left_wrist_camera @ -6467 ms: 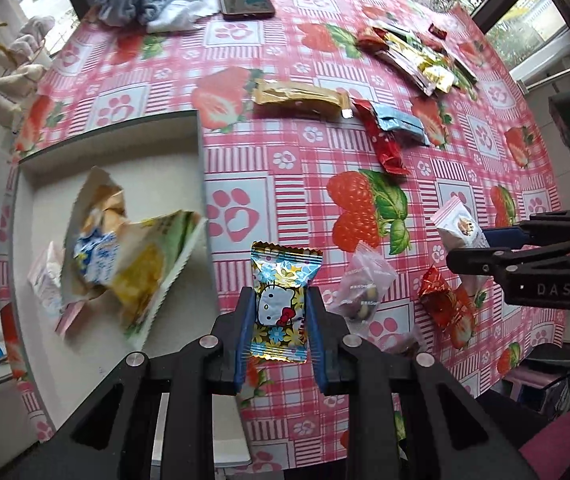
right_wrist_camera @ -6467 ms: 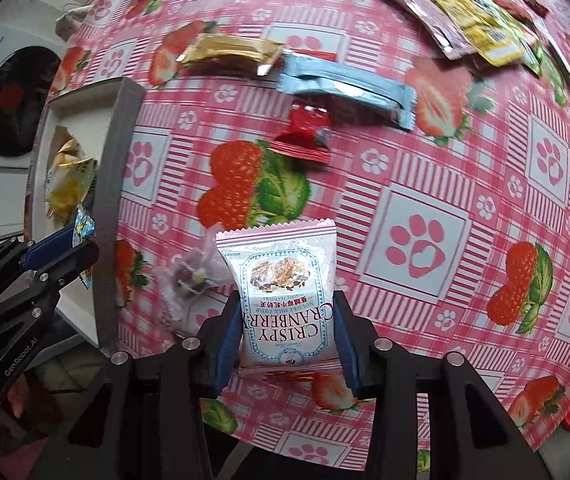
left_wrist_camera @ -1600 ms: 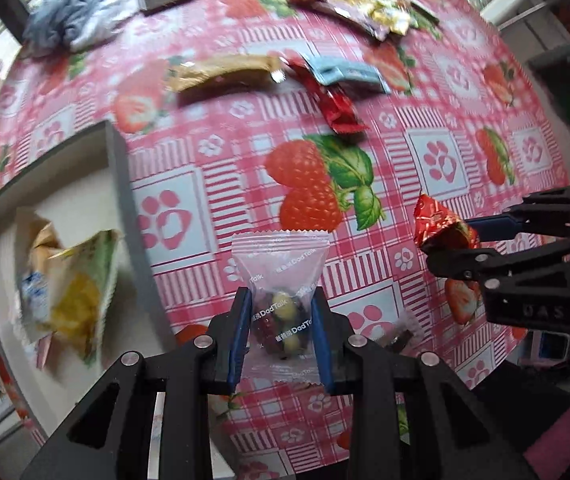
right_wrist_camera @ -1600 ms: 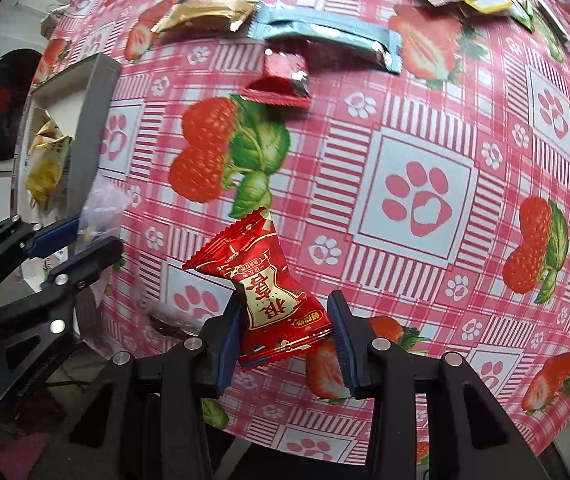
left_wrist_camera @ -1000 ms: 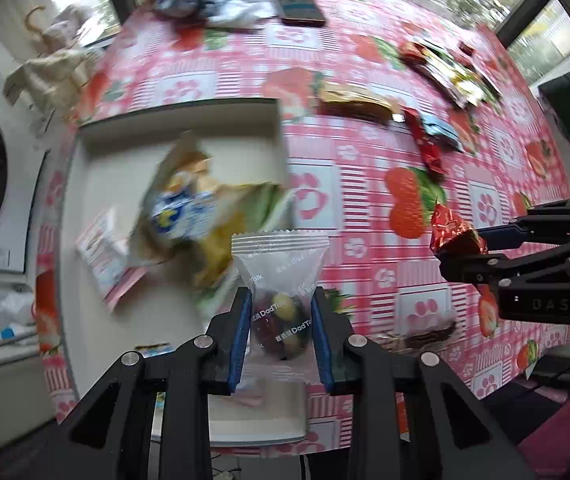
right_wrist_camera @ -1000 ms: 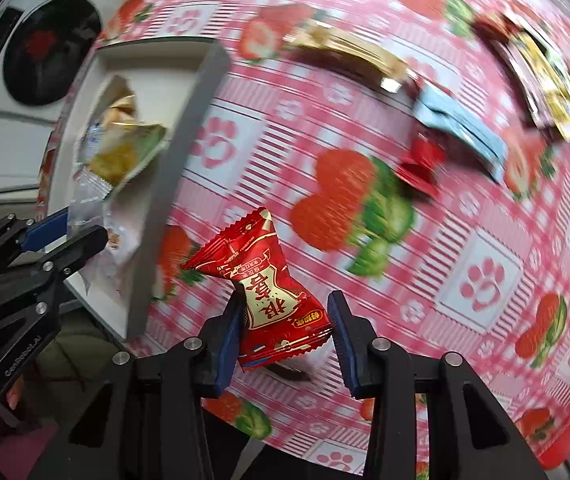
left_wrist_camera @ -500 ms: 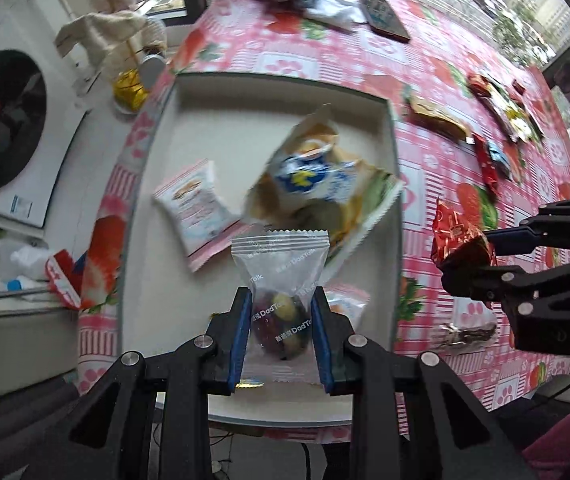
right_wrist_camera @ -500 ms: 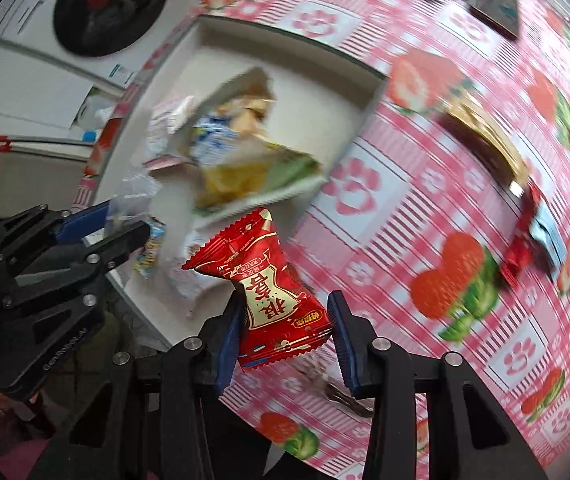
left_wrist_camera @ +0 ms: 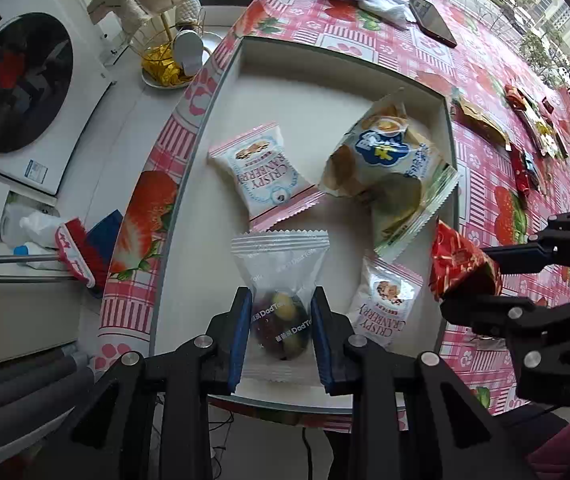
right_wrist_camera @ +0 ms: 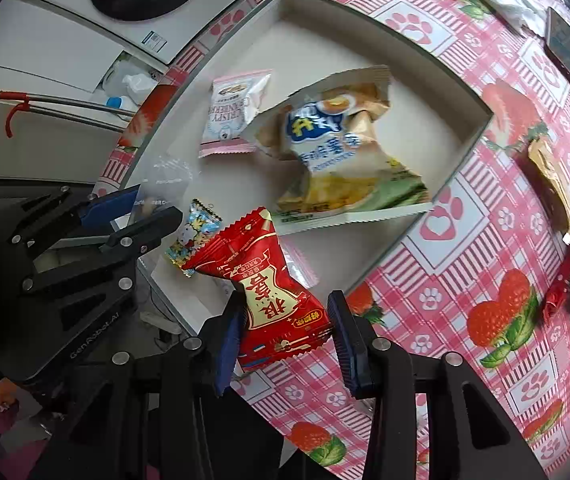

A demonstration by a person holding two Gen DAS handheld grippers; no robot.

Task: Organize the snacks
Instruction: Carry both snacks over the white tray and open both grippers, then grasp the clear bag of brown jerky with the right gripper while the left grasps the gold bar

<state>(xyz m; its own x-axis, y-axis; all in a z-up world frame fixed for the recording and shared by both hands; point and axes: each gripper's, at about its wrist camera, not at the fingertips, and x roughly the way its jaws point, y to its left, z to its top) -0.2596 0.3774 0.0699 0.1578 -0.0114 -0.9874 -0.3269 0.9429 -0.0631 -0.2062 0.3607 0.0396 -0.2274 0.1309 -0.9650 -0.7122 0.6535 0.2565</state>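
White tray (left_wrist_camera: pixel 221 92) holds a chip bag (left_wrist_camera: pixel 385 160) and cranberry packets (left_wrist_camera: pixel 259 172) — left tongs (left_wrist_camera: pixel 281 334) clamp a clear candy pouch (left_wrist_camera: pixel 281 280), right tongs (right_wrist_camera: pixel 285 332) clamp a red packet (right_wrist_camera: pixel 269 292).

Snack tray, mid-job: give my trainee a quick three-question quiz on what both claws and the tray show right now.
1. True or false: the left claw is shut on a clear candy packet.
2. What does the right claw hold? A) gold bar B) red candy packet C) phone
3. Fill in: the big chip bag lies inside the white ____.

Key: 1 true. 2 B; it hangs near the tray's table-side wall. 3 tray; two cranberry crisp packets lie in it too.
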